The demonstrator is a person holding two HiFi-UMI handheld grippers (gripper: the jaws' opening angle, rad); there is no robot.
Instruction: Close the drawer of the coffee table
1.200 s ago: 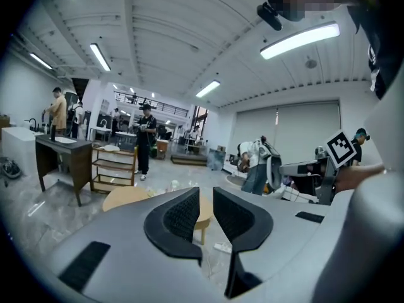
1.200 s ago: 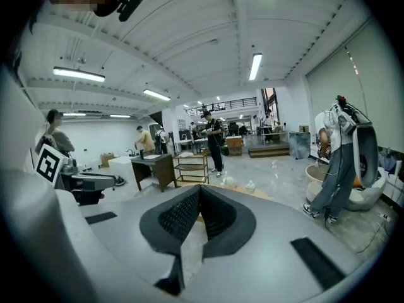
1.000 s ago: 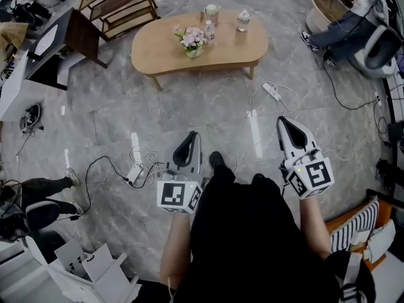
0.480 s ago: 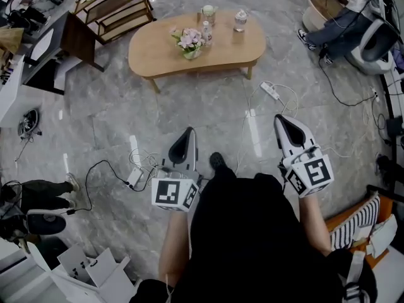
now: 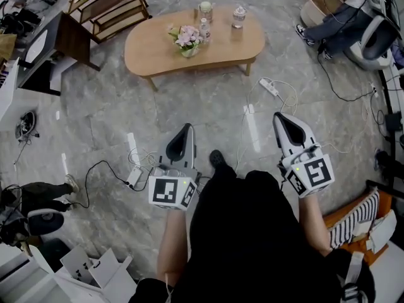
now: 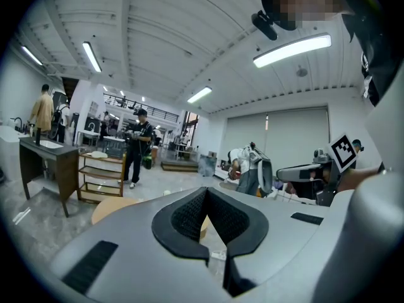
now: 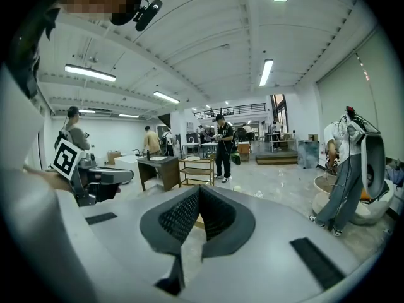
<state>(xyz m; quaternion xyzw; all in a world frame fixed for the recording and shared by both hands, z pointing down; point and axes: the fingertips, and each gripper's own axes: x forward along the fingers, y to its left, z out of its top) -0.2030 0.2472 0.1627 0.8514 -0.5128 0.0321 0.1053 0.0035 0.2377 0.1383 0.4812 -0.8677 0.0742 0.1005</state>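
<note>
1. Far left: a dark desk [image 5: 63, 40] on the grey marble floor [image 5: 208, 106], with an open wooden shelf unit [image 5: 110, 5] just beside it.
2. Lower left: a seated person's legs [image 5: 44, 188] at the picture's edge, and a black cable [image 5: 95, 169] trailing across the floor to a white adapter [image 5: 134, 177].
3. Left gripper [image 5: 187, 129], held low over the floor and aimed toward the coffee table; fingers [image 6: 186, 216] pressed together at the tips, holding nothing.
4. Coffee table [image 5: 221, 49] at upper centre, well apart from both grippers, with open floor between. Oval wooden tabletop seen from above; drawer not to be made out from this angle. A sliver of the tan top also visible in the left gripper view, beyond the fingers.
5. On the tabletop, left to right: a pot of pink flowers [image 5: 184, 40], a small bottle [image 5: 204, 29] with a jar [image 5: 205, 9] behind it, then a clear lidded jar [image 5: 238, 16].
6. Right of the table legs: a white power strip [image 5: 267, 87] lying on the floor amid loops of white cord.
7. Right gripper [image 5: 279, 117], about level with the left one and likewise pointed toward the table; fingers [image 7: 177, 218] closed tip to tip, empty.
8. Far right: a seated person in jeans [image 5: 331, 27] beside a rounded chair [image 5: 372, 40], and a striped cloth [image 5: 353, 223] near the lower edge.
</note>
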